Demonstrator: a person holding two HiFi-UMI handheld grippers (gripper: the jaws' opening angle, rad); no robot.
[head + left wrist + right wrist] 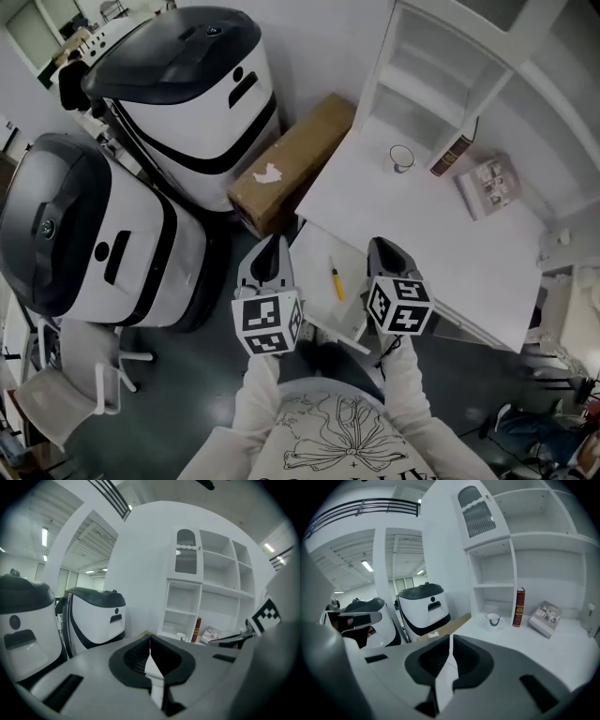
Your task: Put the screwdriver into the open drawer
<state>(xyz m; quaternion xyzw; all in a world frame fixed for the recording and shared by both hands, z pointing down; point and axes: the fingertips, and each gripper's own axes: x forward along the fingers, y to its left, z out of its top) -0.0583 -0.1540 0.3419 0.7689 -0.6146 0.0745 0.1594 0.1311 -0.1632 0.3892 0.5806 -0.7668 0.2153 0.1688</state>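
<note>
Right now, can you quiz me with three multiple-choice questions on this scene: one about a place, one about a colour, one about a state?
1. Where does the screwdriver lie? A on the floor; B in the open drawer; C on a shelf.
2. What colour is its handle? A yellow; B blue; C green.
3. How do the jaws of the right gripper stand? A wide apart; B clamped on the screwdriver; C together, empty.
Answers: 1 B, it rests on the drawer's white bottom. 2 A, the head view shows yellow. 3 C, they meet with nothing between.
</note>
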